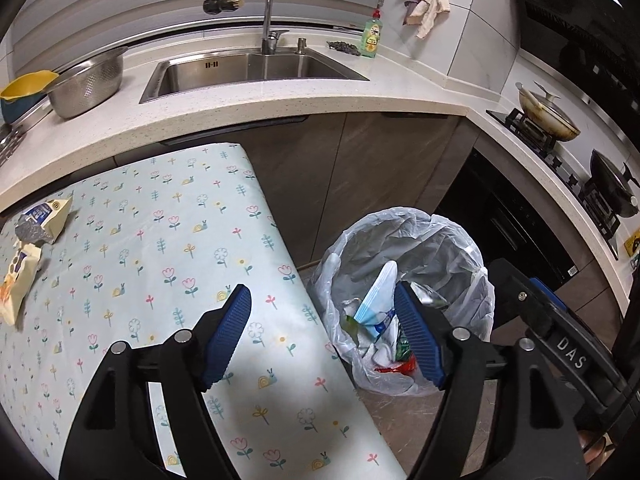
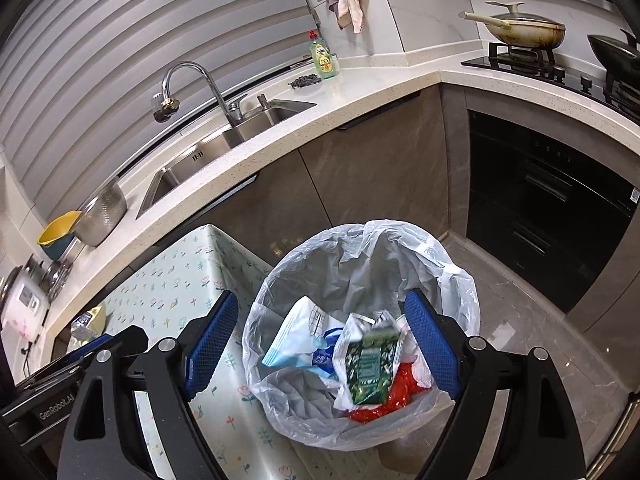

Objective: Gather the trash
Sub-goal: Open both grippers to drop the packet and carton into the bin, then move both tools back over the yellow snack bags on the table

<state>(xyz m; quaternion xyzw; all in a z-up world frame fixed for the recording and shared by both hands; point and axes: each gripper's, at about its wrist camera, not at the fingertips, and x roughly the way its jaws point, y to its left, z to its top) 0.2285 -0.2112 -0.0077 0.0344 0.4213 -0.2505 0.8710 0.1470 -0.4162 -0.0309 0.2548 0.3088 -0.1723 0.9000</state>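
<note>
A: Where is the trash that is left to be collected?

B: Two torn wrappers (image 1: 38, 218) (image 1: 18, 280) are seen at the far left edge of the table (image 1: 160, 248), one just beyond the other. Whether they touch cannot be told. The bin (image 2: 360, 240), lined with a clear bag, stands on the floor off the table's right side, well apart from them.

A: And how are the fingers set?

B: The left gripper (image 1: 324, 336) is held spread wide with nothing between its pads, over the table's right edge. The right gripper (image 2: 320, 344) is likewise spread and empty, directly above the bin, where a green packet (image 2: 370, 364) and other rubbish are already lying.

A: Which gripper is judged nearer to the wrappers?

B: The left one. The wrappers lie ahead and to its left, and the nearer one is stretched roughly along the table's left edge. A swing leftward is probably called for, away from the bin.
</note>
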